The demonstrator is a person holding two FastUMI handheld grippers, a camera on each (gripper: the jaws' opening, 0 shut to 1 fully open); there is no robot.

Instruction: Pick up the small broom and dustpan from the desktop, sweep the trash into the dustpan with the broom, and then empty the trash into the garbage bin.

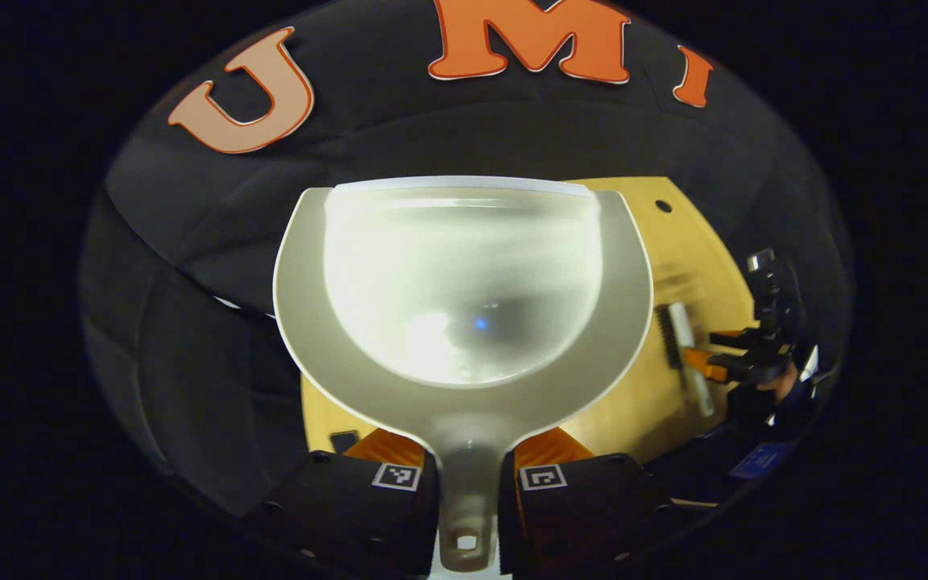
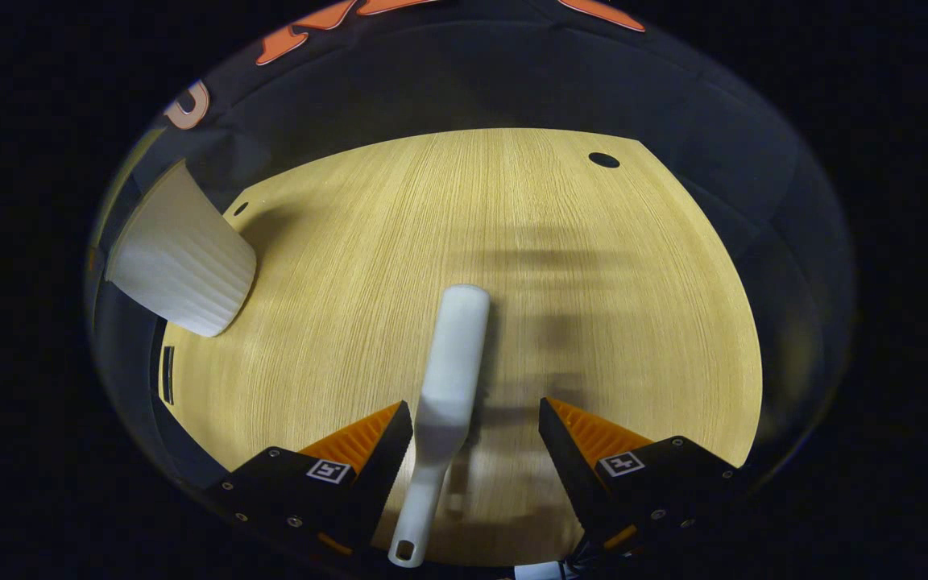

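We see the dustpan [image 1: 464, 306] lifted in front of the left gripper view, its pale scoop facing the camera and its handle running down between the left gripper [image 1: 468, 483], whose two fingers press on that handle from both sides, so the tongs are clamped on it. The scoop looks bare inside, apart from glare and a small blue glint. Behind it lies the wooden desktop [image 1: 673, 242], with a round hole near its far corner.

In the right gripper view the small broom [image 2: 448, 387] lies flat on the desktop [image 2: 512, 242], its handle end toward the camera and its head pointing away. The right gripper [image 2: 476, 451] hangs over it with its fingers spread wide apart; the left finger stands just beside the handle, the right one well clear, and we cannot tell whether the near one touches. From the left gripper view we also make out that gripper [image 1: 726, 354] at the desk's right edge, with the broom [image 1: 685, 354] beside it.

A white ribbed garbage bin [image 2: 182, 258] stands at the desktop's far left edge, well apart from the broom
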